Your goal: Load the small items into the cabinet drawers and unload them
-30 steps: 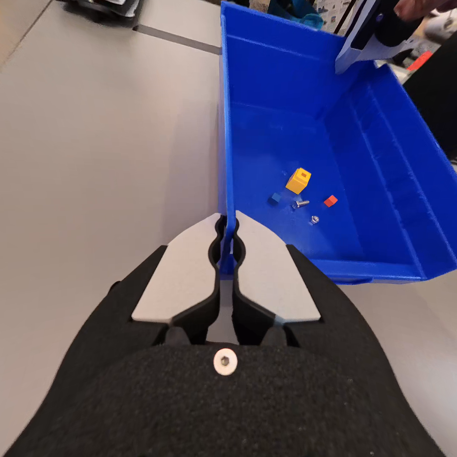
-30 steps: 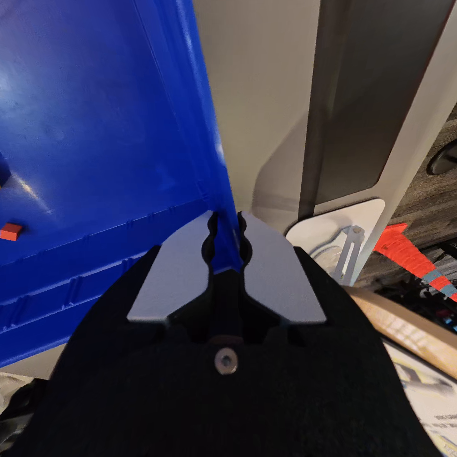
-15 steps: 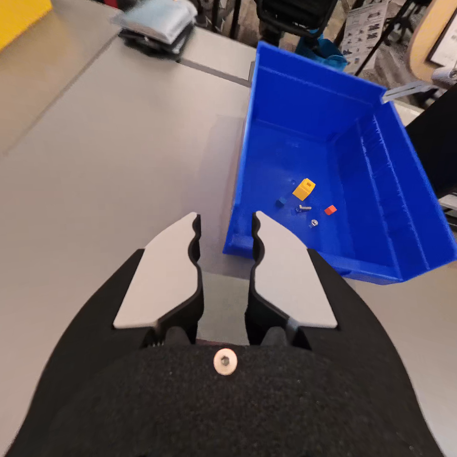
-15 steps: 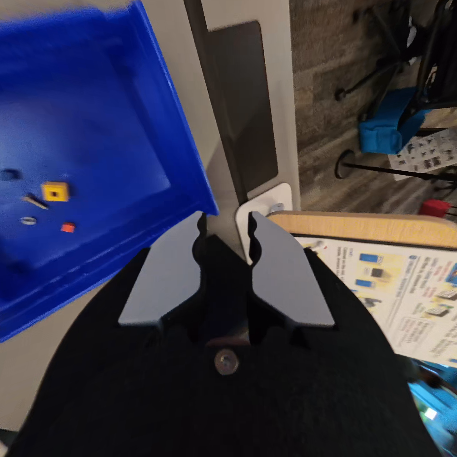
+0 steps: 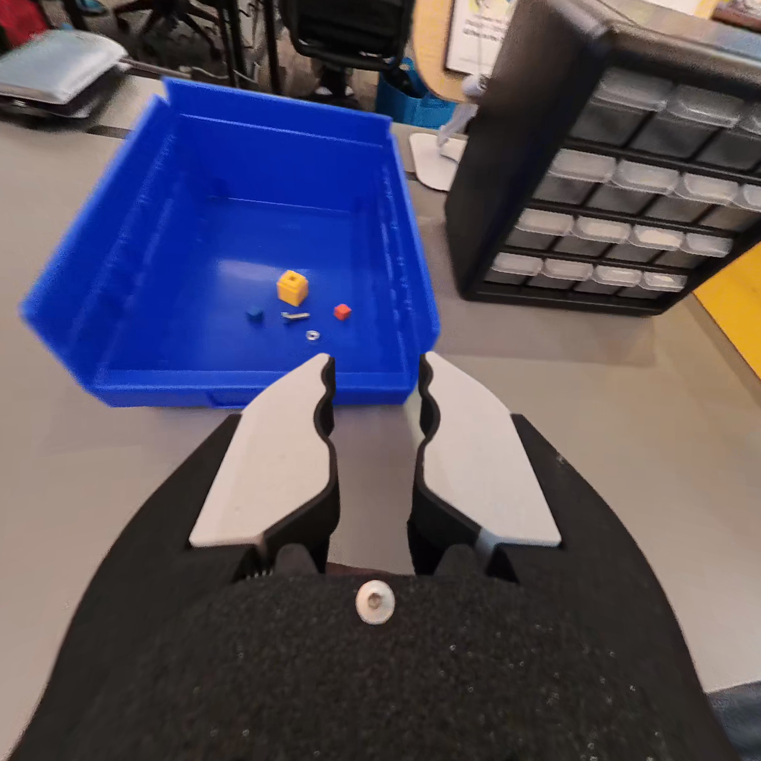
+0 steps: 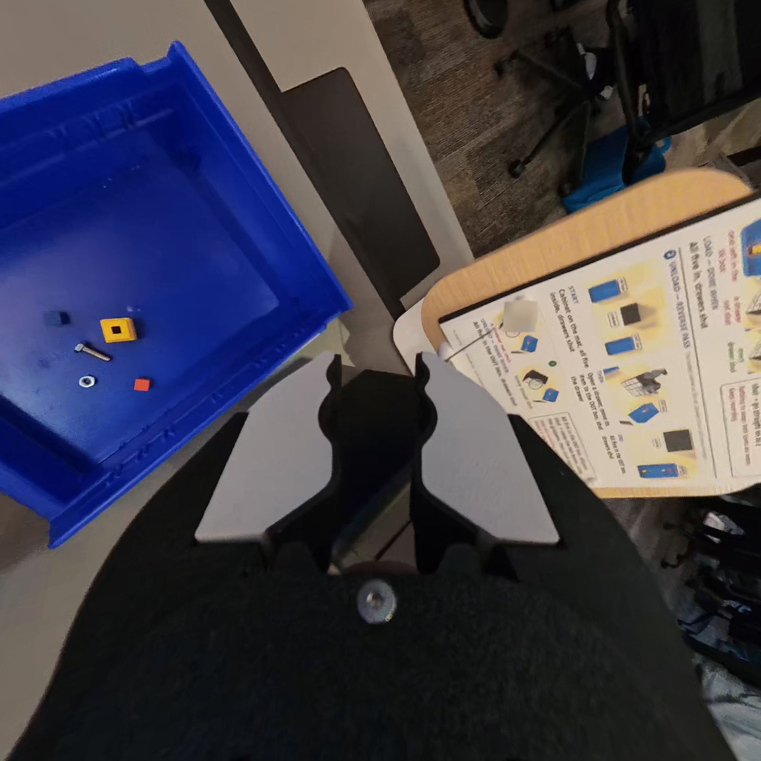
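Observation:
A blue bin (image 5: 255, 387) sits on the grey table. On its floor lie a yellow cube (image 5: 292, 287), a red cube (image 5: 342, 311), a small blue cube (image 5: 255, 314), a bolt (image 5: 295, 316) and a nut (image 5: 313, 335). A black cabinet (image 5: 609, 197) with clear drawers, all shut, stands right of the bin. My left gripper (image 5: 376, 362) is open and empty, just short of the bin's front right corner. My right gripper (image 6: 378, 362) is open, right of the bin (image 6: 230, 123), with a dark shape below between its fingers. The yellow cube (image 6: 118, 329) and red cube (image 6: 142, 384) show there too.
A printed sheet on a wooden board (image 6: 617, 350) lies to the right. A white stand base (image 5: 432, 164) sits behind the cabinet. A yellow surface (image 5: 737, 296) shows at far right. Office chairs stand behind the table, and a grey folder (image 5: 53, 70) lies far left. My right fingertips sit around 30 cm from my left ones. Measured from the fingertips, the nut (image 5: 313, 335) is 15 cm or so from the left gripper and 25 cm from the right. It is also in sight in the right wrist view (image 6: 87, 381). To reach the red cube (image 5: 342, 311) in a straight line is about 15 cm for my left fingers, about 25 cm for my right. It turns up in the right wrist view (image 6: 138, 386) as well.
Both grippers were shut on the bin's walls, then opened and let go. Both have drawn back from the bin. My left view has swung right, so the cabinet now shows.

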{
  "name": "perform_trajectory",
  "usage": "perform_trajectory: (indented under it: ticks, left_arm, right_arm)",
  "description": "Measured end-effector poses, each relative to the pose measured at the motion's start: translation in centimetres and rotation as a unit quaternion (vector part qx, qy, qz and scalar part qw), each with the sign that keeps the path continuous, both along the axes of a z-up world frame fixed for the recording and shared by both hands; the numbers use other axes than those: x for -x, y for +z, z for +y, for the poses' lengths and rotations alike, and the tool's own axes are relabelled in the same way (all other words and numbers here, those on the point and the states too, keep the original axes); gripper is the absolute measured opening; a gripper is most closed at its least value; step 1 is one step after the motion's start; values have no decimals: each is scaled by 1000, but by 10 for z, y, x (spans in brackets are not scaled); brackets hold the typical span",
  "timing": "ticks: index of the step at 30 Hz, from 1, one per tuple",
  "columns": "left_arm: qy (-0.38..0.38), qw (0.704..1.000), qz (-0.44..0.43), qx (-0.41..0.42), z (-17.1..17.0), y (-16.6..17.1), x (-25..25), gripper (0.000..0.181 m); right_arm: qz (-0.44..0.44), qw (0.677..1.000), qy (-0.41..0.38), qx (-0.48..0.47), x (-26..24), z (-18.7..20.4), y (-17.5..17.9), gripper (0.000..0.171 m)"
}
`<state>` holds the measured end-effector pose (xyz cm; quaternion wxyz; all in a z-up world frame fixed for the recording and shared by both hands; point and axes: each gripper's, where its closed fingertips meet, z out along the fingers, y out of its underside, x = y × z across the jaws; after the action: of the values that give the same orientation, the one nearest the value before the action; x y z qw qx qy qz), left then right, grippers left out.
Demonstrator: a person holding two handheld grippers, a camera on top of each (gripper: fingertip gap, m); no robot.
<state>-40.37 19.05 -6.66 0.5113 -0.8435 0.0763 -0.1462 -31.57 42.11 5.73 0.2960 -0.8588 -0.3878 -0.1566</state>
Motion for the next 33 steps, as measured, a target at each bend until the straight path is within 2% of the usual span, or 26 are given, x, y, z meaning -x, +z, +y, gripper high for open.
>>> perform_trajectory:
  ticks: [4,10,12,14,15,17,19,22,25,29,33]
  left_arm:
    - [-26,999,-19,4,2,-11,-37,38]
    - [-46,998,5,-35,2,-11,-64,38]
    - [-49,997,4,-64,0,-9,-67,38]
    - [-53,995,0,-88,-3,-8,-68,40]
    - [-53,994,-1,-97,-5,-9,-68,43]
    - [-54,993,-6,-105,-7,-13,-66,47]
    - [-57,993,-17,-100,-9,-21,-64,52]
    - [-67,992,-37,-103,-10,-27,-67,57]
    - [-90,989,-39,-107,-10,-27,-76,63]
    - [-95,986,-12,-135,-12,-21,-79,63]
    - [-97,984,-17,-147,-14,-14,-78,63]
  right_arm:
    - [16,1000,-2,3,-14,-13,10,34]
    - [58,998,22,-22,-34,-30,22,34]
    - [177,983,50,-19,-21,-51,31,34]
    - [293,948,115,-46,-15,-88,44,33]
    - [324,934,131,-70,-23,-107,44,33]
    - [350,918,154,-106,-49,-152,25,34]
    - [371,905,152,-141,-85,-195,-8,34]
    - [400,896,106,-158,-145,-247,-74,34]
    - [402,896,39,-185,-203,-275,-128,37]
    - [415,879,-32,-234,-258,-301,-157,39]
    - [440,871,-56,-212,-271,-317,-163,45]
